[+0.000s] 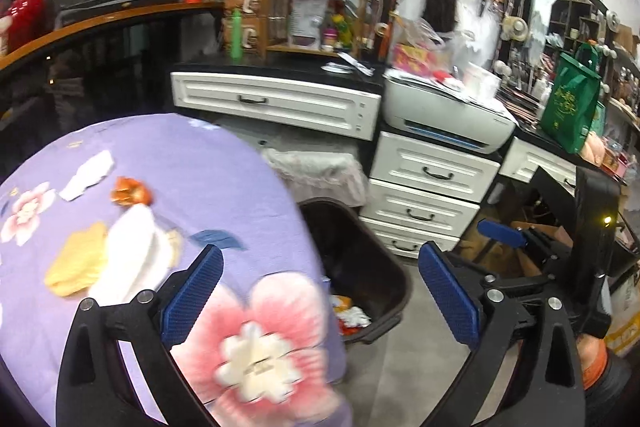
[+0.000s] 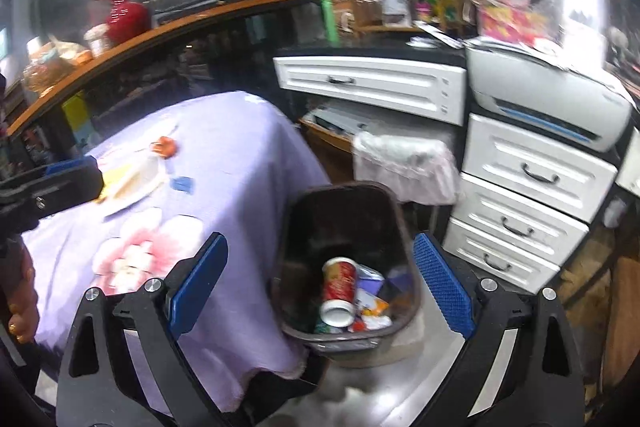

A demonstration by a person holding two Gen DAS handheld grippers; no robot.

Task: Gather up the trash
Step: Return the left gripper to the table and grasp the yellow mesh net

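A dark trash bin point(image 2: 296, 227) stands on the floor beside a table under a purple flowered cloth point(image 1: 224, 171). In the bin lie a red can point(image 2: 339, 289) and several wrappers point(image 2: 374, 311). On the cloth lie an orange wrapper point(image 1: 132, 191), white paper scraps point(image 1: 90, 175), a yellow piece point(image 1: 78, 263) and a white sheet point(image 1: 132, 255). My left gripper point(image 1: 320, 291) is open over the table's edge with nothing between its fingers. My right gripper point(image 2: 320, 287) is open above the bin, also empty. The left gripper's fingertip point(image 2: 70, 167) shows at the left edge of the right wrist view.
A second bin lined with a white bag point(image 2: 404, 163) stands behind the dark one. White drawers point(image 2: 528, 187) and a printer point(image 2: 552, 99) are to the right. A curved wooden counter point(image 2: 160, 35) with a red vase point(image 2: 120, 7) runs behind the table. A green bag point(image 1: 572, 107) sits far right.
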